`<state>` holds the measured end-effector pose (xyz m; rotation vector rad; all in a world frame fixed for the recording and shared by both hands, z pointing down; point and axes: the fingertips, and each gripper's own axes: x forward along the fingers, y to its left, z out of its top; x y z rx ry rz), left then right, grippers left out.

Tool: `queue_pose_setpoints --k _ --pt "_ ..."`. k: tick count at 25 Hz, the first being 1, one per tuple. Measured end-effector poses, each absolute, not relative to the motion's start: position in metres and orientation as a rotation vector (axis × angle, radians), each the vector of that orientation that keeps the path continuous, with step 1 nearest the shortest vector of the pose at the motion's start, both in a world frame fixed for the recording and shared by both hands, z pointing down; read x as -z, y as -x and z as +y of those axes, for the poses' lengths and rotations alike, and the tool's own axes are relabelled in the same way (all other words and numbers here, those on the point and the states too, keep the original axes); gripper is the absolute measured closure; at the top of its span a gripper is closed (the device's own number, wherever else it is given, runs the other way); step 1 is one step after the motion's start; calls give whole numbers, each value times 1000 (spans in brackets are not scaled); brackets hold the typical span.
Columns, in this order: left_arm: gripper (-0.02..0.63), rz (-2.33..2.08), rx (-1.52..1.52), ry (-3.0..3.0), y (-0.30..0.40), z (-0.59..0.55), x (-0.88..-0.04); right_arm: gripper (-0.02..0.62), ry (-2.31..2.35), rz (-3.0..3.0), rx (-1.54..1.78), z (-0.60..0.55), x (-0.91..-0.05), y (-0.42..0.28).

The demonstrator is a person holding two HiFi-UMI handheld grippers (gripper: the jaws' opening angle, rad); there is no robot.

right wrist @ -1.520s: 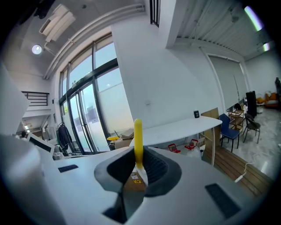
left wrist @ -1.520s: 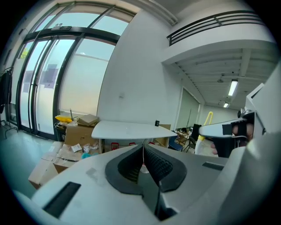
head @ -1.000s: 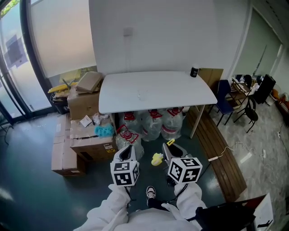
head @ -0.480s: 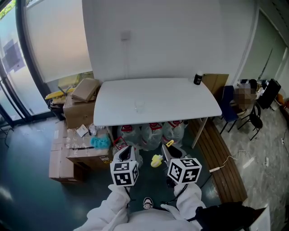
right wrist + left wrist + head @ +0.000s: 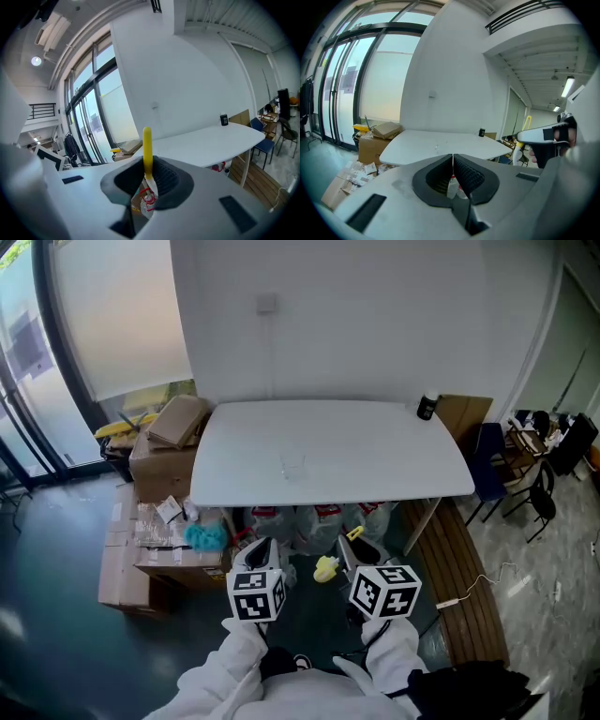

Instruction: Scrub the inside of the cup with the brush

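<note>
A small clear cup [image 5: 293, 465] stands near the middle of the white table [image 5: 394, 474]; in the left gripper view the cup [image 5: 436, 148] is a tiny speck far ahead. Both grippers hang low in front of me, short of the table's near edge. My left gripper [image 5: 262, 555] is shut with nothing between its pads [image 5: 453, 161]. My right gripper [image 5: 351, 553] is shut on a yellow brush [image 5: 326, 570], whose yellow handle [image 5: 147, 147] sticks up between the jaws. The brush's head cannot be made out.
A black can [image 5: 427, 407] stands at the table's far right corner. Large water bottles [image 5: 319, 521] sit under the table. Cardboard boxes [image 5: 159, 512] pile up at the left. A wooden bench [image 5: 459, 559] and chairs [image 5: 534, 493] are at the right.
The table has slid lower and nearer in the head view, and the cup shows more plainly. Both grippers keep their places and their jaws are unchanged.
</note>
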<state>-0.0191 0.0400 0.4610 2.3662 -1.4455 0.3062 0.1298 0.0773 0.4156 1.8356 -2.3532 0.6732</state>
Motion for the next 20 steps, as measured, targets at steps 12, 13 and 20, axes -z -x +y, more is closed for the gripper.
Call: queue_pose_setpoints --k 12,13,20 --pt "594 -1402 -320 -2375 1 -43 -478 491 -1875 -2304 -696 4 -431 -151" --pt "594 -1397 -312 -2378 -1 -54 -477 491 -1880 -2300 -689 -5 -429 -153" --pt "594 -1388 -255 -2394 -1 -129 -462 491 -1904 -2302 -626 -72 -407 -154"
